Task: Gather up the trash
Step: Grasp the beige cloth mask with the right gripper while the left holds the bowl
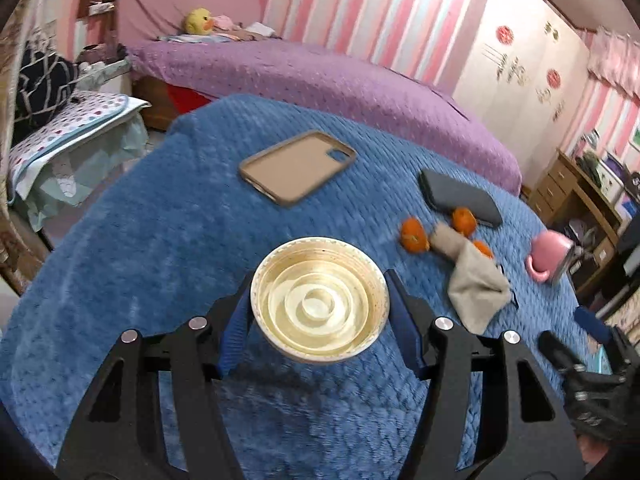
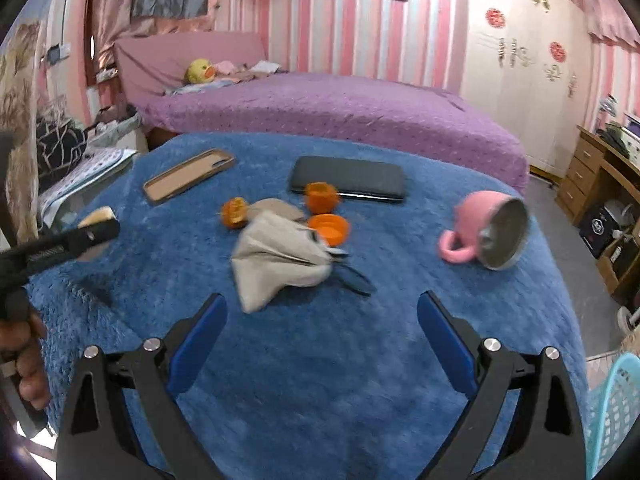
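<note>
My left gripper (image 1: pixel 320 300) is shut on a cream paper bowl (image 1: pixel 320 300) and holds it just above the blue blanket (image 1: pixel 160 240). Several pieces of orange peel (image 2: pixel 326 228) and a crumpled beige cloth pouch (image 2: pixel 276 260) lie in the middle of the blanket; they also show in the left wrist view (image 1: pixel 414 234). My right gripper (image 2: pixel 320 320) is open and empty, just short of the pouch. The left gripper shows at the left edge of the right wrist view (image 2: pixel 92 232), the right gripper at the right edge of the left wrist view (image 1: pixel 576 332).
A tan phone case (image 1: pixel 298 166), a dark phone (image 2: pixel 348 184) and a tipped pink mug (image 2: pixel 488 232) lie on the blanket. A light blue basket (image 2: pixel 616 412) stands at the lower right. A purple bed (image 2: pixel 340 108) is behind, wooden drawers (image 2: pixel 588 168) to the right.
</note>
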The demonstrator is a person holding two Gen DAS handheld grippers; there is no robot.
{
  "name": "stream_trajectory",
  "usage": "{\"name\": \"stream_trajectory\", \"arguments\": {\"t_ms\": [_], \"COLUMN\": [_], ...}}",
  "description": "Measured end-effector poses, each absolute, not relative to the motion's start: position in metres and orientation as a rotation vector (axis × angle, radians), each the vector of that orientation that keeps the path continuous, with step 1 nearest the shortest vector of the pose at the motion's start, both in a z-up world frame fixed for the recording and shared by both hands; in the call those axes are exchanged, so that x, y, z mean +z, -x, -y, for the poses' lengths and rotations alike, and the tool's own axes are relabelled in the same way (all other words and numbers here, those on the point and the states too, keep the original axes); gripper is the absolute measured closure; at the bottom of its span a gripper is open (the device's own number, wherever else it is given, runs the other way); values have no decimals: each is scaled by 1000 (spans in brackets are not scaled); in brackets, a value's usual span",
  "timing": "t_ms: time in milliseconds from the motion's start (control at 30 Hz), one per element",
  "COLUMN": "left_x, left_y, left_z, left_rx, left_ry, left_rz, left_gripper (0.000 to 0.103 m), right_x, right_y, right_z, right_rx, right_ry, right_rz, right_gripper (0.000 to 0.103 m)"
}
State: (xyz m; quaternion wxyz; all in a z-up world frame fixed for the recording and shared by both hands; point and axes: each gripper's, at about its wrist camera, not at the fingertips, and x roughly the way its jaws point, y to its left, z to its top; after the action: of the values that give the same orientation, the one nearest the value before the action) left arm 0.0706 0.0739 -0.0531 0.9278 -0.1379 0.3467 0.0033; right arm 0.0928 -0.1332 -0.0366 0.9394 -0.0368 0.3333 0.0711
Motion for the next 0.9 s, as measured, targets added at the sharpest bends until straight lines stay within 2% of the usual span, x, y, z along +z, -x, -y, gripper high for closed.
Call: {"name": "stream_trajectory", "arguments": {"t_ms": [367,433,533,600,633,667,900], "left_x": [-47,-49,-50,-49,-48,-47,-36], "left_y": [-68,-69,-71,-71,-71,-70,-62], "left_z": [-91,-91,-93,-94,-94,-92,-75], "left_rx": [4,0,-4,-9,-14,-16,-46], "left_ry": [292,286,301,312,316,313,301], "left_rz": [-694,-699,-702,-700,-699,-695,-664], "left_gripper": [42,42,42,42,42,42,42], "right_x": [-89,-89,-87,-86,-83,-79,-46], "right_y": [-168,-171,-169,-162,-157,-152,-109], "right_z": [81,82,84,87,90,95,130], "right_rx": [104,117,144,171,176,187,221], "right_ry": [147,118,94,77,67,51,-34], "right_rz": [-865,-870,-862,-836,-819,-802,-712], "right_gripper": [11,21,46,67,72,80,85]}}
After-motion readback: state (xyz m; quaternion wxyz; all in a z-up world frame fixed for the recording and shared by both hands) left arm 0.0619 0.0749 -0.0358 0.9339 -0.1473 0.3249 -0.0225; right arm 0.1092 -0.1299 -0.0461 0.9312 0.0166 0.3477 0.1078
